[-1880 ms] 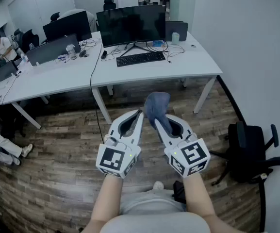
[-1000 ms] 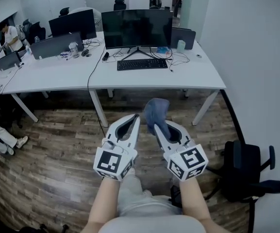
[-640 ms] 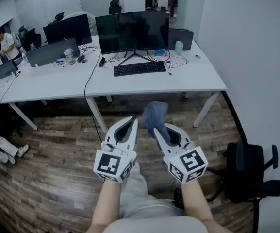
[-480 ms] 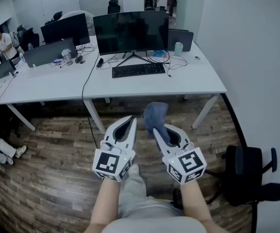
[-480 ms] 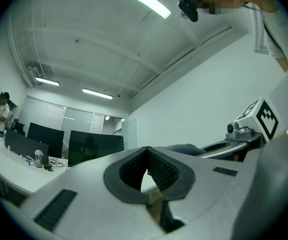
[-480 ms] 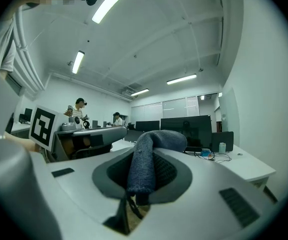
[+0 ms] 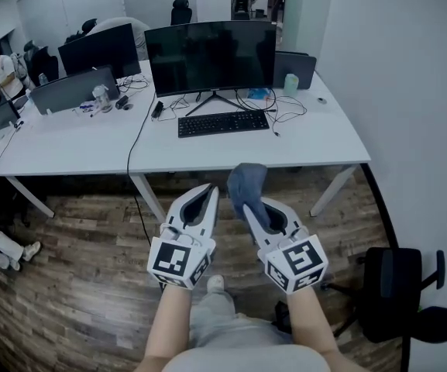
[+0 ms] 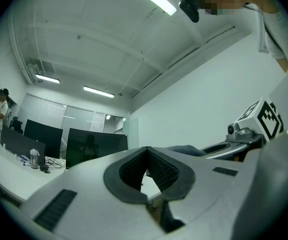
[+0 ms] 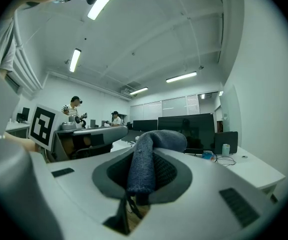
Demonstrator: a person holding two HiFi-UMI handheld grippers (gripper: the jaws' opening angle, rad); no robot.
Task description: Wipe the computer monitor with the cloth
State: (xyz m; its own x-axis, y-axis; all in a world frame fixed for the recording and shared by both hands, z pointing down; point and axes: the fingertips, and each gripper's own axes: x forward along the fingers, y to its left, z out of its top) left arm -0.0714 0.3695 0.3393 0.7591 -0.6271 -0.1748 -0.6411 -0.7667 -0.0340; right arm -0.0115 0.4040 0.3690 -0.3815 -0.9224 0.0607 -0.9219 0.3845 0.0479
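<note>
A wide dark computer monitor (image 7: 209,56) stands on the white desk (image 7: 316,142) ahead, its screen off; it also shows in the left gripper view as the monitor (image 8: 96,144) and in the right gripper view as the monitor (image 9: 186,130). My right gripper (image 7: 246,198) is shut on a blue-grey cloth (image 7: 247,183), which bunches above its tips; the cloth (image 9: 146,159) fills the jaws in the right gripper view. My left gripper (image 7: 208,191) is shut and holds nothing. Both grippers hang above the wood floor, short of the desk's front edge.
A black keyboard (image 7: 222,122), cables, a laptop (image 7: 295,67) and a cup (image 7: 291,82) lie on the desk. More desks with monitors (image 7: 99,49) stretch left. A black office chair (image 7: 397,291) stands at right by the white wall. People are at the far left.
The person has stepped closer to the desk, so the monitor and desk sit nearer and larger. Both grippers keep their pose, the cloth still held in the right one.
</note>
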